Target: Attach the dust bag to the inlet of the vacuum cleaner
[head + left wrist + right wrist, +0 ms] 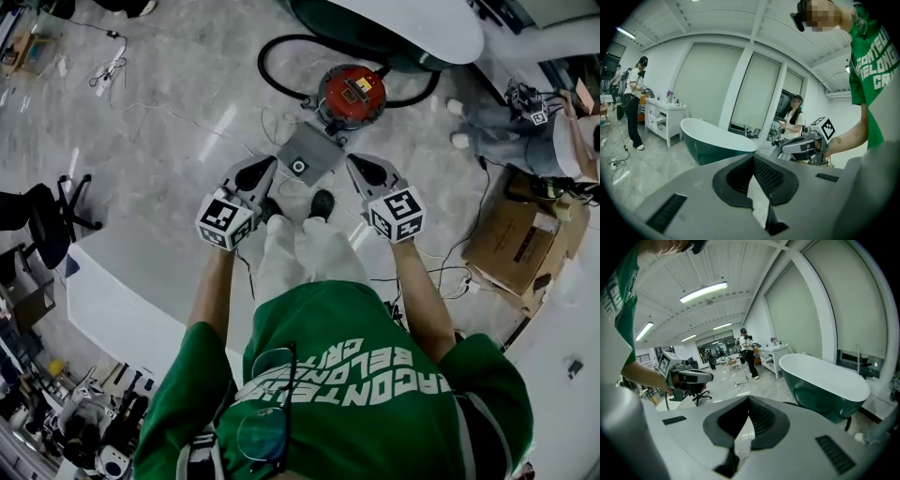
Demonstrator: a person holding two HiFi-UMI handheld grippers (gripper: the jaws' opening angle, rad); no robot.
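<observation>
The grey dust bag (314, 148), square with a white-ringed hole near one corner, lies on the floor just in front of the red-topped vacuum cleaner (352, 94). The vacuum's black hose (274, 84) loops behind it. My left gripper (273, 163) hangs above the bag's left edge and my right gripper (350, 160) above its right edge. Both point inward at each other, with nothing held. In the left gripper view the left gripper (753, 157) has its jaws together, and the right gripper (806, 146) shows beyond them. In the right gripper view the right gripper (749, 400) is shut too.
A green-and-white bathtub (398, 28) stands behind the vacuum. A cardboard box (520, 239) and cables lie to the right, near a seated person (511, 131). A black office chair (52, 220) and a white counter (117, 300) are to the left. My feet (322, 202) stand just behind the bag.
</observation>
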